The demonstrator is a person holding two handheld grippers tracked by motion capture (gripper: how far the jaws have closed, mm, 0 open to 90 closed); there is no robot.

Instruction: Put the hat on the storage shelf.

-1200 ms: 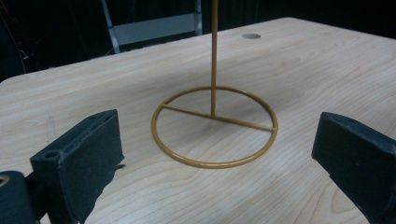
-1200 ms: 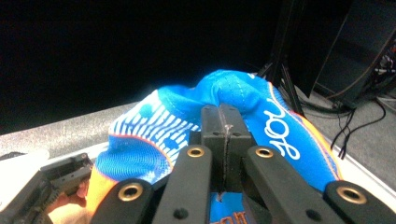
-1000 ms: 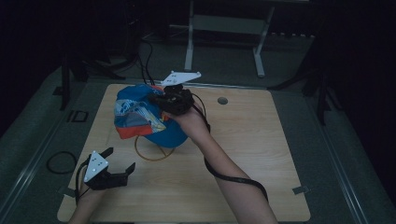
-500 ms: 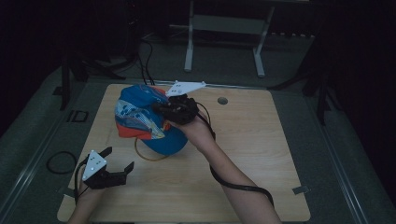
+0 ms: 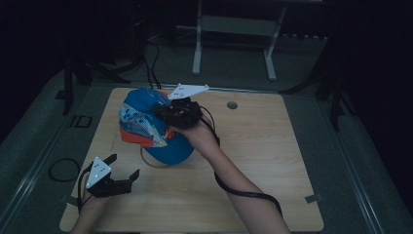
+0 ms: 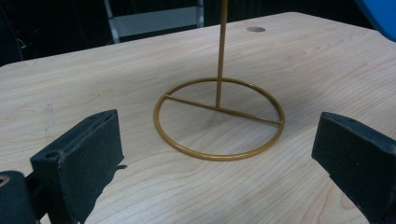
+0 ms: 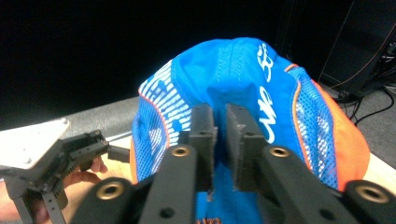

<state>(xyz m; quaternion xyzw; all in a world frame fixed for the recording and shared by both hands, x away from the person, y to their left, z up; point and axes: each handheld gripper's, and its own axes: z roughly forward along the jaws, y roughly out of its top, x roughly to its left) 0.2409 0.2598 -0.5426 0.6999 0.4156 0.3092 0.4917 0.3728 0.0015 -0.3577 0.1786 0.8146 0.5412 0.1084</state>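
Right now the right gripper (image 7: 218, 149) sits atop the cap (image 7: 243, 88) on its gold stand (image 6: 219, 119) — jaws just cracked apart, small gap, releasing. Left gripper (image 5: 119, 173) wide open, empty, near stand's base. Next — lift clear without dragging fabric.

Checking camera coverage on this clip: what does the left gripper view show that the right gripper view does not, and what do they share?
Left gripper view: the round gold wire base of the stand with its thin upright rod, resting on the pale wooden table, between the wide-open left tongs.

Right gripper view: the crown of the blue and orange mesh cap, with the right tongs standing slightly apart against its fabric, having just been opening.

Both: a part of the blue cap and a part of the table.
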